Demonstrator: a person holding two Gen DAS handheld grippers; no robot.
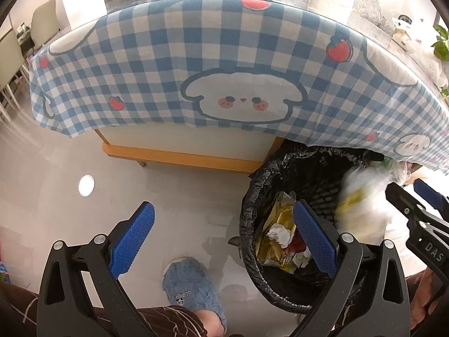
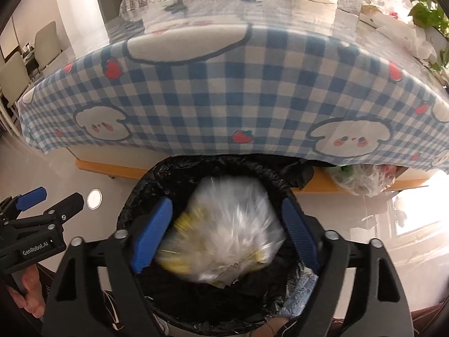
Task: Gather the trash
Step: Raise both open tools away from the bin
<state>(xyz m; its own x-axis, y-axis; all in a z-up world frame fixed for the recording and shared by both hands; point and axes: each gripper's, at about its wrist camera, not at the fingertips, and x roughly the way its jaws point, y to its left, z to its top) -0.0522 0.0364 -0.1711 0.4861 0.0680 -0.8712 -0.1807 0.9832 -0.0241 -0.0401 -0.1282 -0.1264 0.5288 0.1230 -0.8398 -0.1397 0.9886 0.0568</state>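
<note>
Lining bin (image 2: 146,196) — blurred clear bag (image 2: 224,230) inside

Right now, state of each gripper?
Left gripper: open, empty.
Right gripper: open; blurred clear plastic bag sits between its pads, over the black-lined bin.

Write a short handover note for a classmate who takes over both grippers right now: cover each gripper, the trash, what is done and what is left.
Left gripper: open, empty, beside the bin's near rim.
Right gripper: open above the bin; the clear plastic bag of trash is between its fingers, blurred, apparently dropping.
Bin: black-lined, on the floor at the table edge; it holds yellow wrappers and a crumpled tissue.
Done: several pieces binned, bag released.
Left: check the bag lands inside; another plastic bag lies under the table beside the bin and may need collecting.
</note>
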